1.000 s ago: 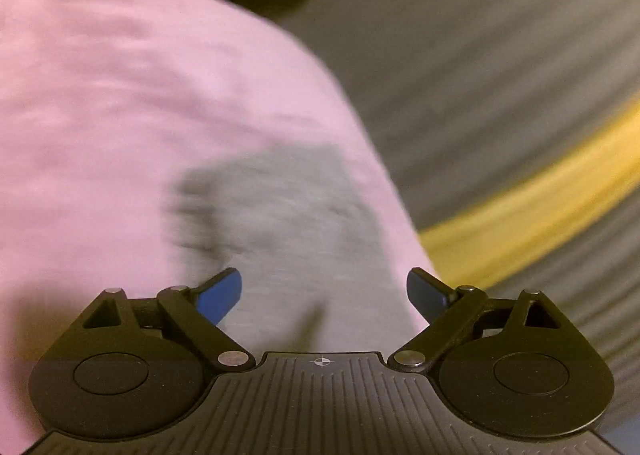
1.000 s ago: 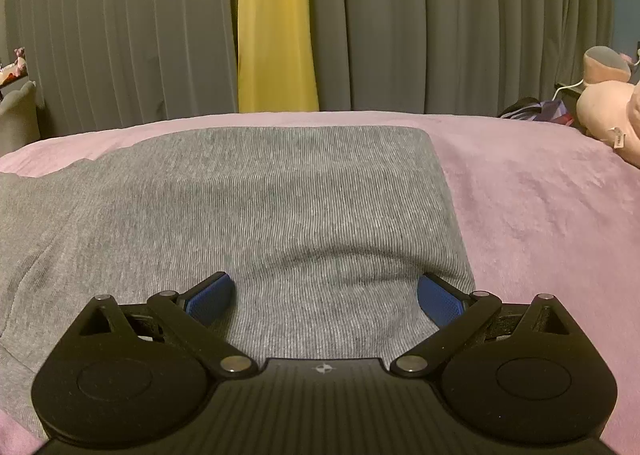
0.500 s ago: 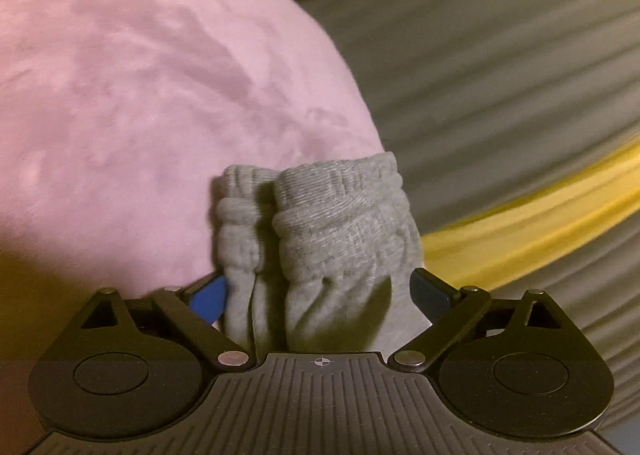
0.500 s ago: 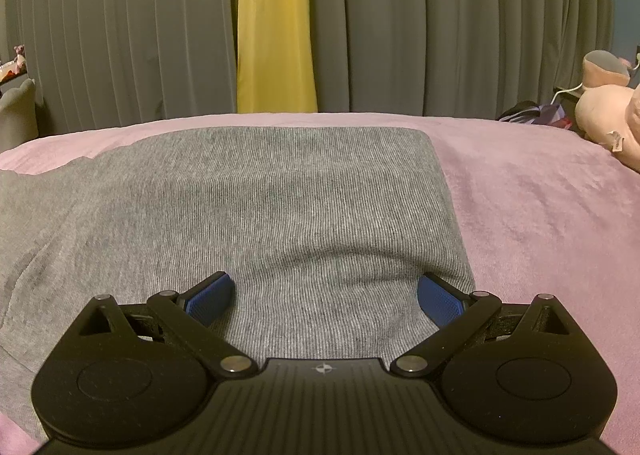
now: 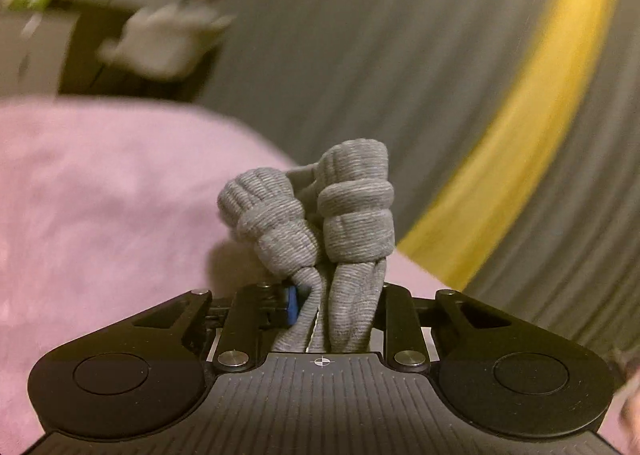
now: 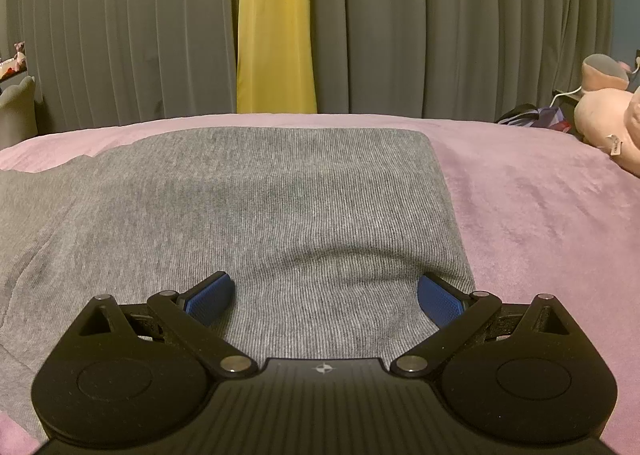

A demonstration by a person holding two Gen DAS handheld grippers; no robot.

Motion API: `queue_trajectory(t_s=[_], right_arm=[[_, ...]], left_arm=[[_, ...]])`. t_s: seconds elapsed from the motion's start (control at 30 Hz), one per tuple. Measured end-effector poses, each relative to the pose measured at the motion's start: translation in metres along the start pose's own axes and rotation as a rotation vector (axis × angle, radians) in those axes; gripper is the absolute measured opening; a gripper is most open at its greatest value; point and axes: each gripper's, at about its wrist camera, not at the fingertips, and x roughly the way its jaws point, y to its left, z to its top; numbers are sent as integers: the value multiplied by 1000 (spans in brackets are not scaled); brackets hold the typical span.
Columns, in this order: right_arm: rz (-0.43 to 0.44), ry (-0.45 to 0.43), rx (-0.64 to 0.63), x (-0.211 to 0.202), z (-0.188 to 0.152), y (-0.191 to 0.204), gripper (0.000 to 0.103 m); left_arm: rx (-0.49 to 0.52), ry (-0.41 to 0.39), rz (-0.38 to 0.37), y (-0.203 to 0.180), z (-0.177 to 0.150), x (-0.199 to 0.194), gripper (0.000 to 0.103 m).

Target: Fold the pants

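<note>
A: Closing in the left gripper (image 5: 334, 305), jaws pinching the bunched grey ribbed cuffs of the knit pants (image 5: 320, 211). Why both cuffs together?

B: Probably to carry both leg ends as one, so the legs stay stacked for the fold. Fabric squeezed between the pads, cuffs sticking out just ahead of the fingertips, lifted off the soft pink plush bedspread (image 5: 100, 191).

A: And the right gripper (image 6: 326, 297)?

B: Spread wide, gripping nothing. Held low over the flat grey body of the pants (image 6: 260, 191), likely to pin it or wait for the fold line.

A: Edges?

B: Straight right edge of the cloth just beyond the right finger, far edge squared off ahead. Bare bedspread to the right of it, plenty of room to lay the legs across.

A: Farther out?

B: Pale pink stuffed toy (image 6: 608, 119) at far right, well apart. Behind the bed, pleated grey curtains (image 6: 120, 27) with a yellow panel (image 6: 274, 23).
</note>
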Motion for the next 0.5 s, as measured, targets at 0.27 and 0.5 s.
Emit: queue_trajectory(t_s=[0.27,0.5], right_arm=[[37,9,90,-6,8,-11,99],[124,29,234,-16,15,-30,99]], left_arm=[[342,51,-232,-129,-42,-15,25],[663,235,-321,-217,-135,-15,28]])
